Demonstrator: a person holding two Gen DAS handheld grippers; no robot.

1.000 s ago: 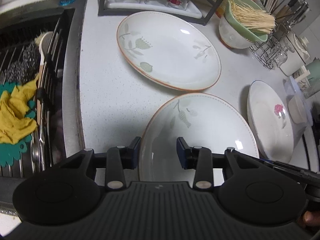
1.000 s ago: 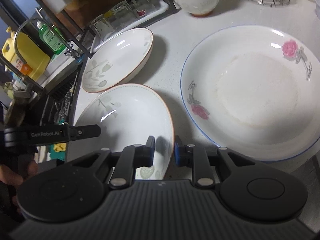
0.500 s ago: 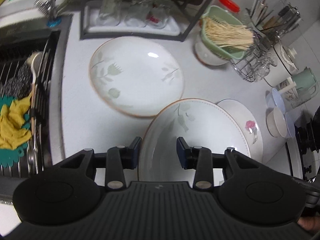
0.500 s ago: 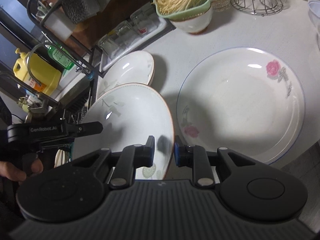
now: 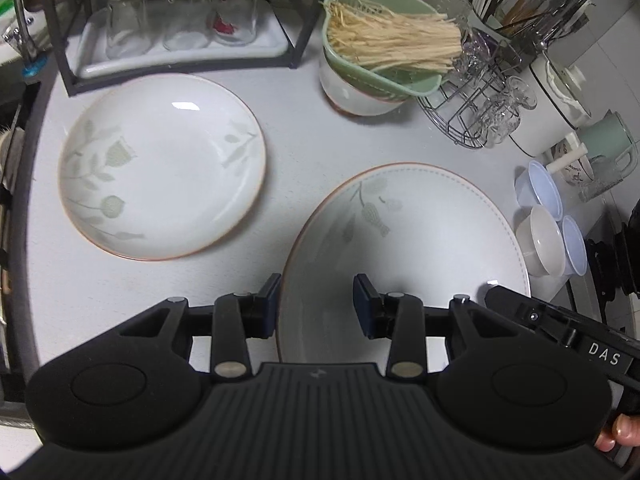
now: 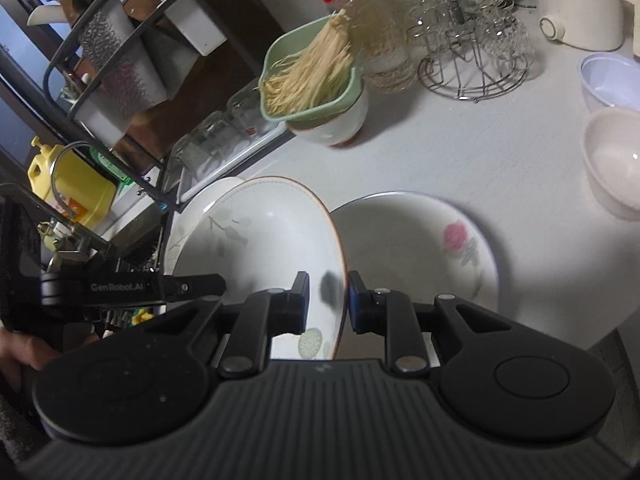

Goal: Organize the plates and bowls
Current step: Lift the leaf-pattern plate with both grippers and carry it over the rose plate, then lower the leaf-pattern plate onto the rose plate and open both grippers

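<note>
A white plate with green leaf pattern and brown rim (image 5: 404, 240) (image 6: 260, 248) is held up above the counter between both grippers. My right gripper (image 6: 327, 303) is shut on its right rim. My left gripper (image 5: 316, 306) has its fingers astride the plate's left rim with a wide gap between them. A matching leaf plate (image 5: 160, 164) lies flat on the counter to the left; only its edge (image 6: 208, 192) shows in the right wrist view. A white plate with a pink rose (image 6: 420, 252) lies on the counter under the right side of the lifted plate.
A green strainer of noodles on a white bowl (image 5: 372, 64) stands behind. A black rack with glasses (image 5: 176, 28) is at the back left, a wire glass holder (image 5: 480, 108) and small bowls (image 5: 540, 236) at the right. The sink (image 6: 80, 248) lies left.
The leaf plate has been lifted off the counter and carried right, now over the rose plate. Both grippers rose with it and the counter looks farther away.
</note>
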